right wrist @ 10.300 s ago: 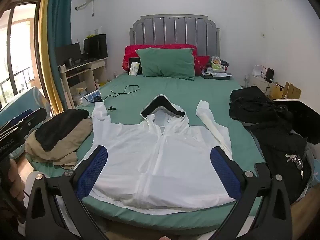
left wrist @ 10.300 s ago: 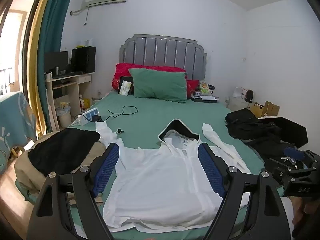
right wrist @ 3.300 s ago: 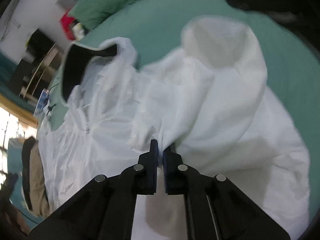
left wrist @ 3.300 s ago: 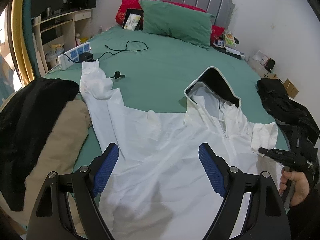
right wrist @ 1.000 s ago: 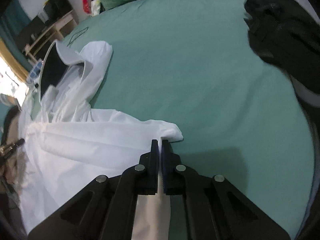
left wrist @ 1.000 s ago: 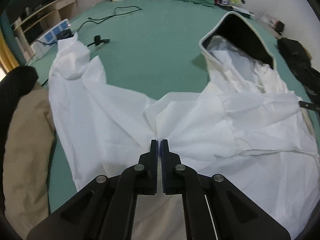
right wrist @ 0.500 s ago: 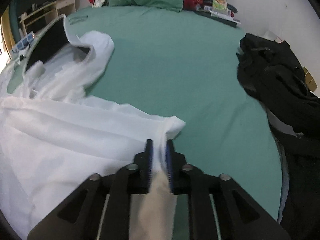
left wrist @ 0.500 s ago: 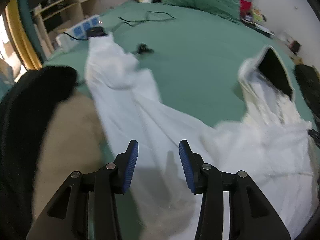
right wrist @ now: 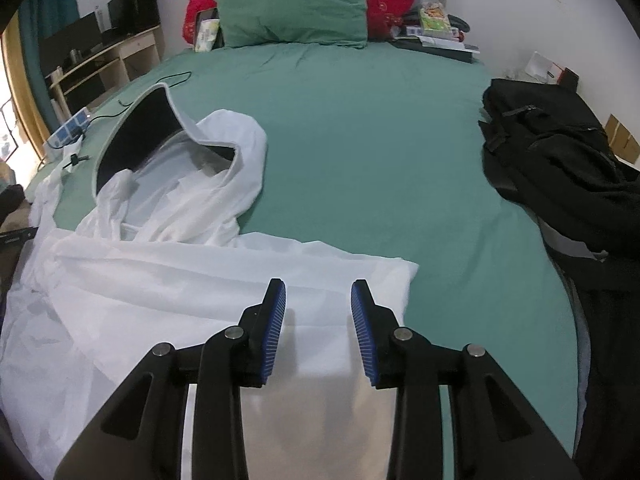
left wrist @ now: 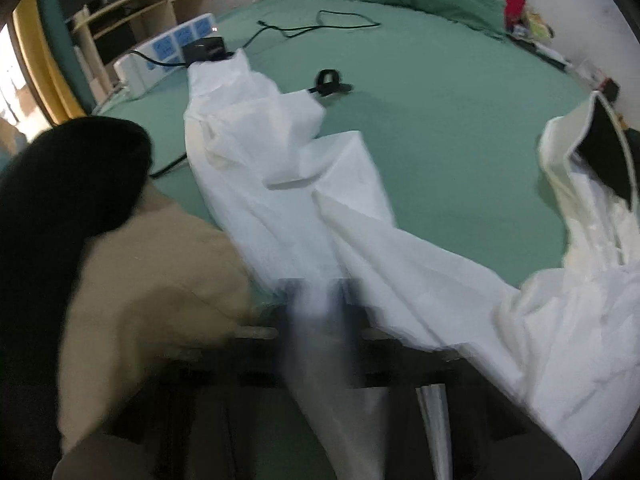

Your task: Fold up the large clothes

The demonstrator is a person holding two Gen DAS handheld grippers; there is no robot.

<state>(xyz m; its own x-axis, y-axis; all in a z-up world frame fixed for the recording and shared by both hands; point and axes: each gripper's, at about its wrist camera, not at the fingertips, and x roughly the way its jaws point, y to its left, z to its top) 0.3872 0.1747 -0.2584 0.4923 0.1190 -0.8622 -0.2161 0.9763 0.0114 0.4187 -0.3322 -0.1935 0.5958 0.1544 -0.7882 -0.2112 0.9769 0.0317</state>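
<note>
A large white hooded jacket point(right wrist: 168, 280) lies on the green bed point(right wrist: 380, 152). Its right sleeve is folded across the body, and its dark-lined hood point(right wrist: 144, 136) points toward the pillows. My right gripper point(right wrist: 319, 312) is open just above the folded right edge, holding nothing. In the left wrist view the jacket's left sleeve point(left wrist: 256, 152) stretches out toward the power strip. My left gripper point(left wrist: 320, 304) is motion-blurred at the base of that sleeve; its fingers look close together over the cloth, but I cannot tell whether they grip it.
A black and beige clothes pile point(left wrist: 104, 240) lies at the bed's left edge. Black bags and clothes point(right wrist: 560, 168) fill the right side. A power strip point(left wrist: 168, 48), cable and small black clip point(left wrist: 330, 80) lie beyond the sleeve. Pillows point(right wrist: 292, 8) are at the headboard.
My right gripper has opened and let go of the folded sleeve edge. My left gripper, open half a second ago, has moved down onto the left sleeve base and its fingers have drawn closer.
</note>
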